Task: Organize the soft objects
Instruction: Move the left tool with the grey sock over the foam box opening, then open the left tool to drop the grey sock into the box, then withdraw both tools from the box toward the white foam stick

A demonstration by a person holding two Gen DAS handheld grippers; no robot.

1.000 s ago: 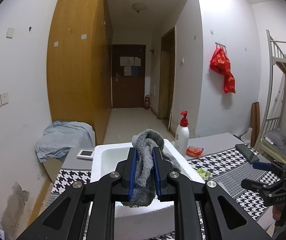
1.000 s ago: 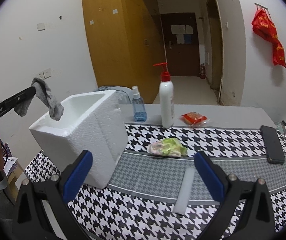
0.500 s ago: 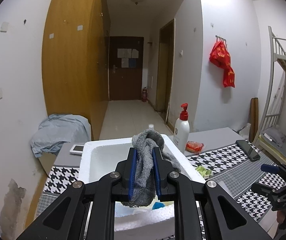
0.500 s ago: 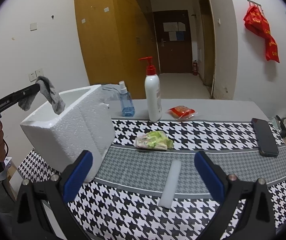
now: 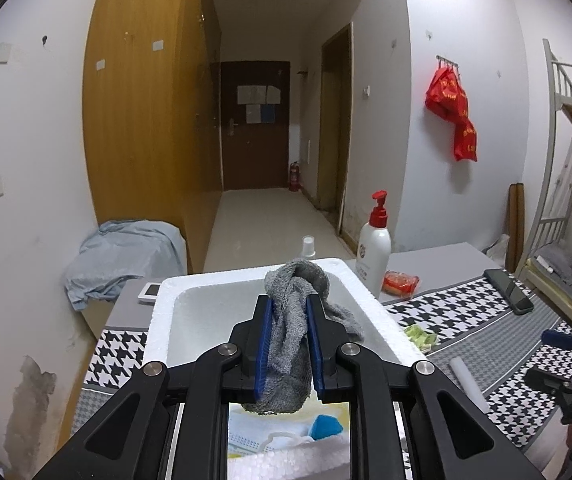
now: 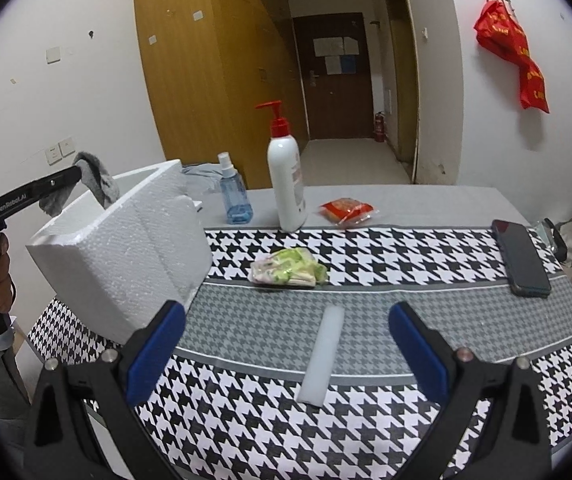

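Observation:
A grey sock hangs pinched between the blue pads of my left gripper, which is shut on it above the open white foam box. The right wrist view shows the same sock dangling over the box's rim, held by the left gripper. Inside the box lie a white mask and a blue item. My right gripper stands open over the checked tablecloth with nothing between its fingers; a white foam strip lies on the cloth beneath it.
On the table stand a red-pump lotion bottle, a blue spray bottle, a red snack packet, a green wrapped pack and a black phone. A bluish cloth is heaped left of the table.
My left gripper has carried the sock forward and slightly down over the box, so the box's inside now shows. The right gripper has stayed open and drifted a little.

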